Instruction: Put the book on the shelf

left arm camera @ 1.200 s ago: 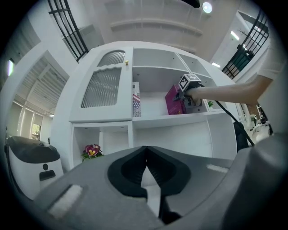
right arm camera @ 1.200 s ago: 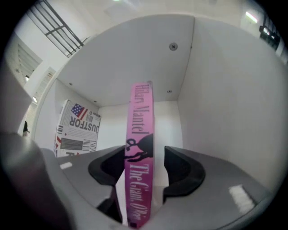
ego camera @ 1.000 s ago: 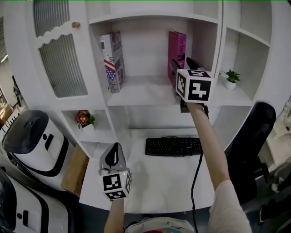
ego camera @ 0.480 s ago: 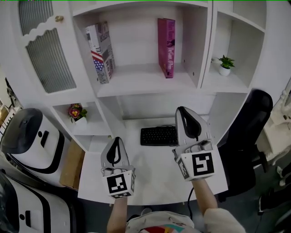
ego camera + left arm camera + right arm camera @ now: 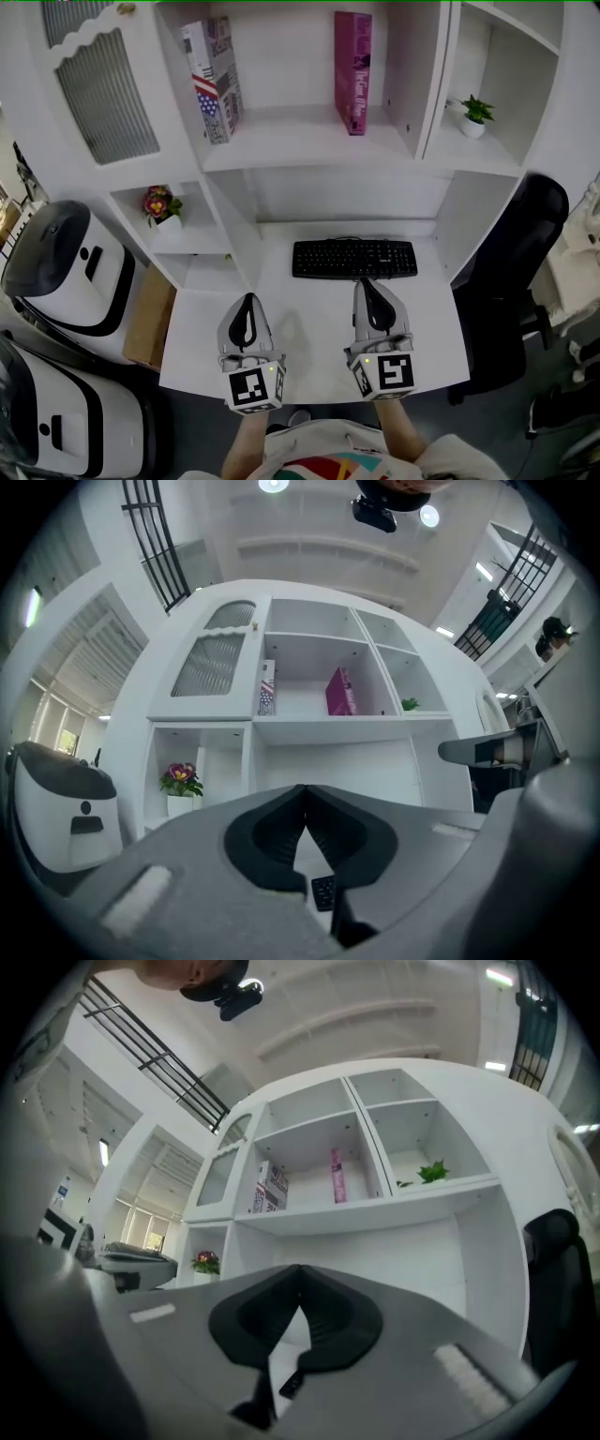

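The pink book [image 5: 352, 70] stands upright on the middle shelf [image 5: 309, 150], against its right wall; it shows small in the left gripper view [image 5: 340, 693] and the right gripper view [image 5: 337, 1176]. Both grippers are low over the white desk [image 5: 309, 319], far below the book. My left gripper [image 5: 246, 312] is shut with nothing in it, its jaws meeting at the tip [image 5: 303, 789]. My right gripper [image 5: 369, 291] is shut and empty too, jaws closed together [image 5: 300, 1270], just in front of the keyboard.
A black keyboard [image 5: 354, 258] lies at the back of the desk. A patterned box [image 5: 212, 80] leans at the shelf's left. A small green plant [image 5: 475, 115] and a flower pot [image 5: 160, 206] sit in side cubbies. A black chair [image 5: 511, 281] stands right; white machines [image 5: 66, 272] left.
My right gripper left the book on the shelf, came down to the desk beside the left gripper, and shut. The left gripper has barely moved.
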The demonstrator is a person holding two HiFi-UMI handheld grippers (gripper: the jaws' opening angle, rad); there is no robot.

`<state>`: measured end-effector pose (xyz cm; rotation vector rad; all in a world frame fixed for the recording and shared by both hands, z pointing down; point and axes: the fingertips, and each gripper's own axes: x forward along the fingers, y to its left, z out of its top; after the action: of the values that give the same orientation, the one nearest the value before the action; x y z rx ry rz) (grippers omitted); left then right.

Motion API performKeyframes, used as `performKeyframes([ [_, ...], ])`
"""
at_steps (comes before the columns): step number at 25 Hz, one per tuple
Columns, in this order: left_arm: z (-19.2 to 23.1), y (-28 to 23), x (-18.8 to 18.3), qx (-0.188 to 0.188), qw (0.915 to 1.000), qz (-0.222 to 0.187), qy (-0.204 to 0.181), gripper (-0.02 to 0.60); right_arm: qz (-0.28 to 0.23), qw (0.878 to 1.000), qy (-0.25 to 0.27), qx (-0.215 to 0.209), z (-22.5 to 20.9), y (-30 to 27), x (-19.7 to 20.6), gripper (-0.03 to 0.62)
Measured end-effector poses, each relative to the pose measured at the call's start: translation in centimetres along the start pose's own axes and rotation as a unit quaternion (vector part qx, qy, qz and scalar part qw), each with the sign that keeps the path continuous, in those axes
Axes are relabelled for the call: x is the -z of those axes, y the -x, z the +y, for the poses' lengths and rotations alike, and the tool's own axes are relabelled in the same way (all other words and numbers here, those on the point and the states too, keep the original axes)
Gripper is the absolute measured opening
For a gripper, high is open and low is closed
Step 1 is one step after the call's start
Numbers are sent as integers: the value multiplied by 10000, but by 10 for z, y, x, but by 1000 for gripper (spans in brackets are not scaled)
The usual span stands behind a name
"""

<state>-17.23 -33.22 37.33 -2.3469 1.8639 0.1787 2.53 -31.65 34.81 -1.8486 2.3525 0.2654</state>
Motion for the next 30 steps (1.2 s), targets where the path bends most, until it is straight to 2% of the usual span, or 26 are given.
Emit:
performKeyframes([
  [3, -1, 6, 1, -27, 9999, -4, -129, 3, 299, 9995, -52, -62, 7, 15, 21, 5],
  [9, 5, 9, -1, -117, 9999, -51, -109, 3, 186, 9997, 41, -123, 10, 16, 12, 4],
  [18, -5, 6, -2, -15, 10000, 5, -38, 3, 315, 9991, 275, -5, 1, 18, 18, 3],
  [30, -8, 3, 4, 35, 10000, 88, -8, 3, 553, 9984, 59, 131, -8, 19, 35, 3],
])
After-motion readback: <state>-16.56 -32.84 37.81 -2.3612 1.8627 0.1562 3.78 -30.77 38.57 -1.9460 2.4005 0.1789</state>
